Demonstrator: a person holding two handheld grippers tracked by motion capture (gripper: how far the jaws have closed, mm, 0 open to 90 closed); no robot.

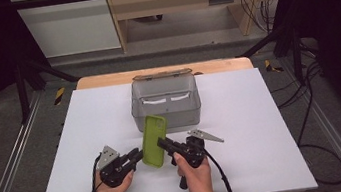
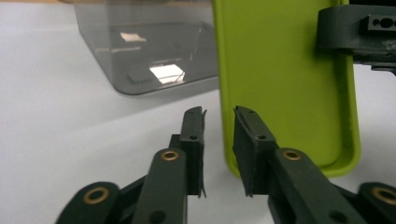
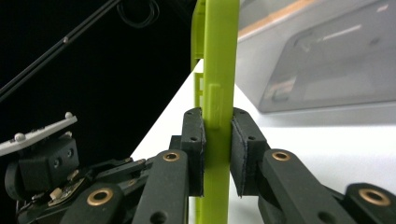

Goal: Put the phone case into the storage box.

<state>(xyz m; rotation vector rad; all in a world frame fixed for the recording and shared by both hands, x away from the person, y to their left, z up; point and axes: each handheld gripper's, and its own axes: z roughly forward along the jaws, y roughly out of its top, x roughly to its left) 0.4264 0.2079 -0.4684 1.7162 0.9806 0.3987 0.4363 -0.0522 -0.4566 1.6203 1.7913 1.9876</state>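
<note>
My right tool (image 3: pixel 217 140) is clamped on the green phone case (image 3: pixel 217 70): in the right gripper view both pads press flat on the case's thin side edge, just below a small raised button moulding, and the case stands edge-on straight up between them. In the high view that tool (image 1: pixel 161 143) bites the case (image 1: pixel 154 141) on its right edge, a little below the middle, and holds it over the white counter (image 1: pixel 242 116).

My left tool (image 2: pixel 219 140) is parted and grips nothing. In the left gripper view its two pads stand slightly apart with bare counter (image 2: pixel 56 116) between them; the case's (image 2: pixel 280 84) lower left corner sits just behind the right pad, near it, though I cannot tell whether they touch. The right tool's black body shows there at the top right, on the case's far edge. In the high view my left tool (image 1: pixel 139 156) points at the case's lower left edge, just beside it.

The case is tilted, its top end leaning toward the smoky clear box (image 1: pixel 165 101) that stands behind it near the counter's far middle. The top of the case overlaps the box's front wall in the high view. In the left gripper view the box (image 2: pixel 144 51) shows behind and to the left of the case.
</note>
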